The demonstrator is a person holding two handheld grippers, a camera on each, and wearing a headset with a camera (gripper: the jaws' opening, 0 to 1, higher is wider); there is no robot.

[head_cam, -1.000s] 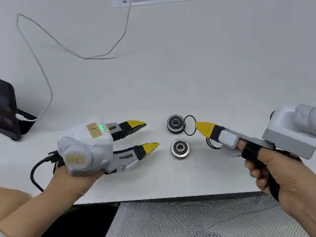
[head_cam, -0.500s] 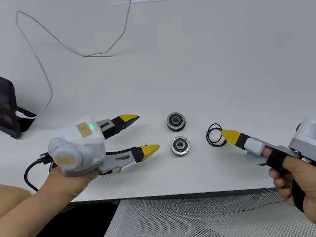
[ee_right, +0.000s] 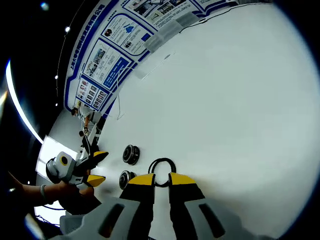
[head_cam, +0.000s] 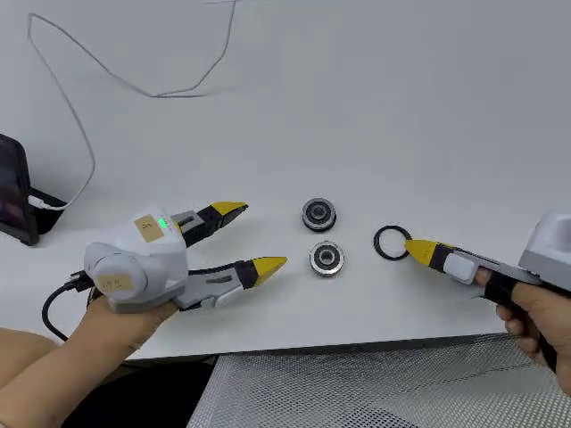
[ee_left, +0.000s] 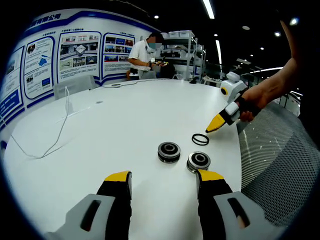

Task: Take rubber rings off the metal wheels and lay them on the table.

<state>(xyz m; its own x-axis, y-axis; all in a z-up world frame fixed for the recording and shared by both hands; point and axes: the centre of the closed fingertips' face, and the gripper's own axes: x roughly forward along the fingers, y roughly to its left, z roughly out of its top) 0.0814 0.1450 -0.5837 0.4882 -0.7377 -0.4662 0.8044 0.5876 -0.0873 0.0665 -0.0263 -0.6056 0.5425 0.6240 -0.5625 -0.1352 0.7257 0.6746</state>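
White surface [head_cam: 357, 134], smooth and bare, carries the work close to its near edge. Nearest that edge, the left gripper [head_cam: 250, 236] is held low, its fingers spread wide with nothing between them, aimed toward the two metal wheels. On the opposite side the right gripper [head_cam: 417, 251] reaches in with its fingers almost together. The right gripper view shows a narrow gap with the near arc of the rubber ring [head_cam: 376, 242] lying in it; whether they pinch it or merely touch it cannot be told. That ring lies flat on the surface, apart from the nearer wheel [head_cam: 326, 259] and the farther wheel [head_cam: 318, 214], which lie flat just beside each other. Whether either wheel carries a ring on its rim is too small to judge. Beyond, a cable [head_cam: 134, 89] trails across the far part. Risk noted: if the ring is caught between the fingers, withdrawal would drag or flick it off the edge, and an unsteadied wheel may skid when gripped.
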